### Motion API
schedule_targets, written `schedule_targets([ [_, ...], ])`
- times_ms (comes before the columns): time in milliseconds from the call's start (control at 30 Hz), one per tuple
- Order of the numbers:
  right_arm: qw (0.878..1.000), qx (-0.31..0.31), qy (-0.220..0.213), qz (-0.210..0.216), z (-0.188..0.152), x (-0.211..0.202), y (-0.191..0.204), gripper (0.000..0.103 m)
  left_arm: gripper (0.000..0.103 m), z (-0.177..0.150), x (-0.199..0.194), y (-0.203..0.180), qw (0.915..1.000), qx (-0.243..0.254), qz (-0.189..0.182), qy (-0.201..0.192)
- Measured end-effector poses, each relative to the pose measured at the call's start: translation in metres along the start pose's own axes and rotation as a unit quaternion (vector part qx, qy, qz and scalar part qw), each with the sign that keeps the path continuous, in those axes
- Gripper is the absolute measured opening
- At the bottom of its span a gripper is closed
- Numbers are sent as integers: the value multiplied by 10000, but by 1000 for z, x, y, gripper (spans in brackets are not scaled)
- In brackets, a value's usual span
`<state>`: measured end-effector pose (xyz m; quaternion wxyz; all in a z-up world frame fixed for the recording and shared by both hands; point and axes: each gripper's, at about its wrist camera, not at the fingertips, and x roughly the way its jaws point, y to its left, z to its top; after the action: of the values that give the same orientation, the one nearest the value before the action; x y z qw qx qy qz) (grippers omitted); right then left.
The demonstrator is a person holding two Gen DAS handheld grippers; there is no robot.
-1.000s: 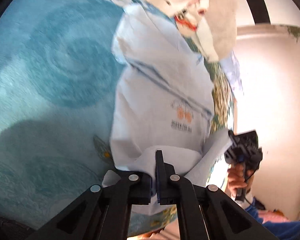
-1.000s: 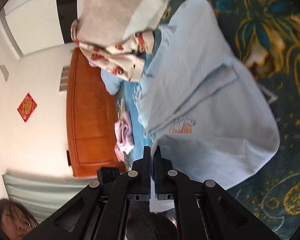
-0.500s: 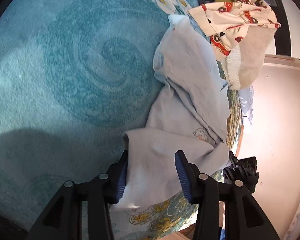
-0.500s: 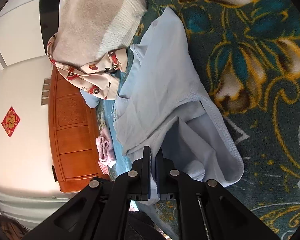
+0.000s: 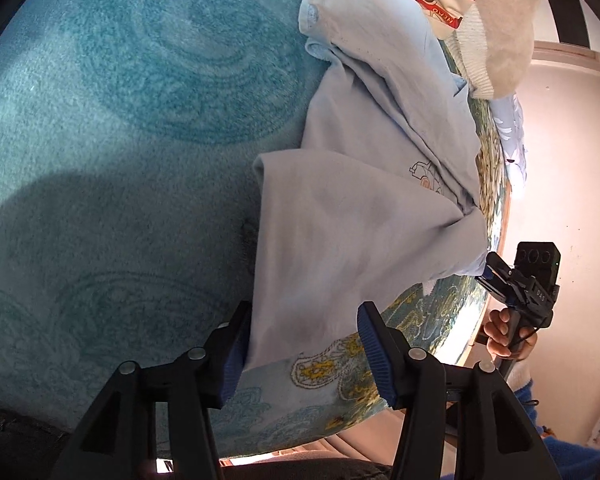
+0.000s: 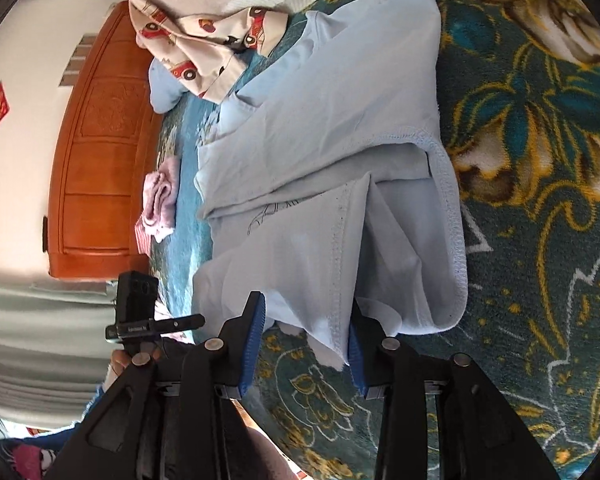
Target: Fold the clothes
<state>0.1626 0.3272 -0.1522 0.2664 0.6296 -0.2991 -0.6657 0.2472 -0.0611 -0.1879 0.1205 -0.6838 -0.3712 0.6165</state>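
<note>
A pale blue T-shirt [image 5: 352, 216] with a small printed car lies partly folded on a teal patterned bedspread [image 5: 120, 120]; it also shows in the right wrist view [image 6: 332, 184]. My left gripper [image 5: 304, 344] is open, its jaws apart on either side of the shirt's near edge, which lies loose between them. My right gripper [image 6: 306, 334] is open over the shirt's hemmed corner, nothing pinched. The right gripper also shows in the left wrist view [image 5: 490, 266] at the shirt's far corner near the bed edge.
A heap of other clothes, a cream car-print garment [image 6: 204, 52] and a beige knit [image 5: 500, 48], lies beyond the shirt. A folded pink item [image 6: 160, 200] sits near an orange wooden headboard [image 6: 96, 152]. The bed edge [image 5: 496, 264] runs close on the right.
Both grippers have let go of the shirt: left opened half a second ago, right opened just now. The shirt's lower part now lies folded up over its body.
</note>
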Motion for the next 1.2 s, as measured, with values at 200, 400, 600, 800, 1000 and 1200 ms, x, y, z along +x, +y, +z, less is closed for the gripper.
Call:
schedule_targets([
  [200, 9992, -334, 179, 112, -8, 6, 13, 7, 24, -1, 2, -15, 9995, 300, -1, -28],
  [400, 9771, 68, -387, 2093, -13, -13, 19, 3, 3, -19, -37, -37, 9940, 677, -620, -593],
  [600, 9307, 362, -1485, 3324, -10, -61, 22, 3, 3, -9, -96, -37, 9744, 261, -1613, -1541],
  [800, 9089, 987, -2158, 3429, 51, -61, -4, 3, 3, 88, -101, -47, 9627, -395, -1920, -1864],
  [1000, 8892, 2103, -2629, 3099, 103, -45, -46, 3, 3, 173, -86, -61, 9658, -980, -1541, -1839],
  [1200, 8712, 2763, -3115, 2601, 120, -58, -80, 7, 57, 196, -86, -70, 9643, -1051, -1305, -2049],
])
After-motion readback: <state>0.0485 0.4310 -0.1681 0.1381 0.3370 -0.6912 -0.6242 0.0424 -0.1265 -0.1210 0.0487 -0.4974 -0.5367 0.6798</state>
